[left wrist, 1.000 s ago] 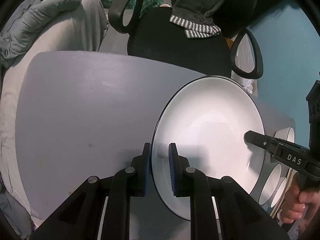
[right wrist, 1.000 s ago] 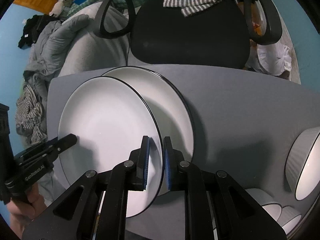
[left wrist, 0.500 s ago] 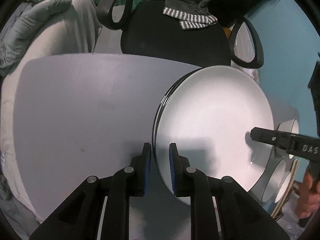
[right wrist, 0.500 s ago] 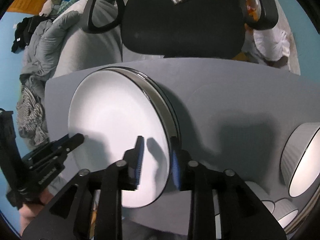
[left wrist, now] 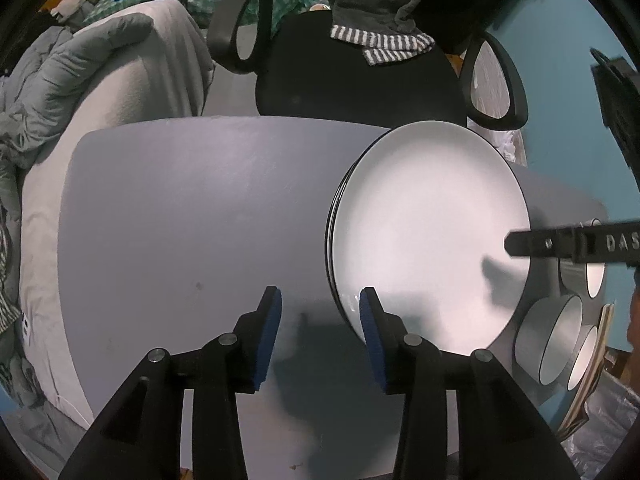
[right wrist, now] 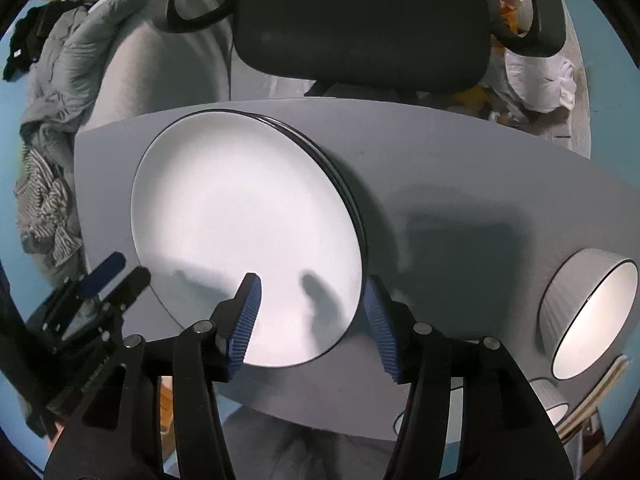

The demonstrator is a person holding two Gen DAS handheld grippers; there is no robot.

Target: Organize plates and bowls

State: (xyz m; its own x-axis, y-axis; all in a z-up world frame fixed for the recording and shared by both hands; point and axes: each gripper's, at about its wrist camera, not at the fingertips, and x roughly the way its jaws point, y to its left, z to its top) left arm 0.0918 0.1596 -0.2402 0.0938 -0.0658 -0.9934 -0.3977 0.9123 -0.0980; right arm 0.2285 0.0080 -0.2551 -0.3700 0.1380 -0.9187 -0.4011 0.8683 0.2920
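Observation:
A stack of white plates with black rims [left wrist: 432, 232] [right wrist: 248, 232] lies flat on the grey table [left wrist: 180, 220]. My left gripper [left wrist: 320, 320] points down over the stack's left rim. Its jaws are opening, the rim lies between them, and the pads do not press on it. My right gripper [right wrist: 312, 312] straddles the near right rim, jaws also opening, pads clear of the plate. In the left wrist view a finger of the right gripper [left wrist: 560, 242] reaches over the right rim. The left gripper [right wrist: 120, 278] shows at the stack's lower left in the right wrist view.
Ribbed white bowls with black rims stand at the table's right end: a large one [right wrist: 592, 312] and smaller ones [left wrist: 552, 332] [right wrist: 552, 400]. A black office chair [right wrist: 360, 24] with clothes on its back is behind the table. A bed with a grey duvet [left wrist: 80, 72] is left.
The top plate, held tilted by both grippers, has come down flat on the stack. Both grippers have opened and let go of its rim.

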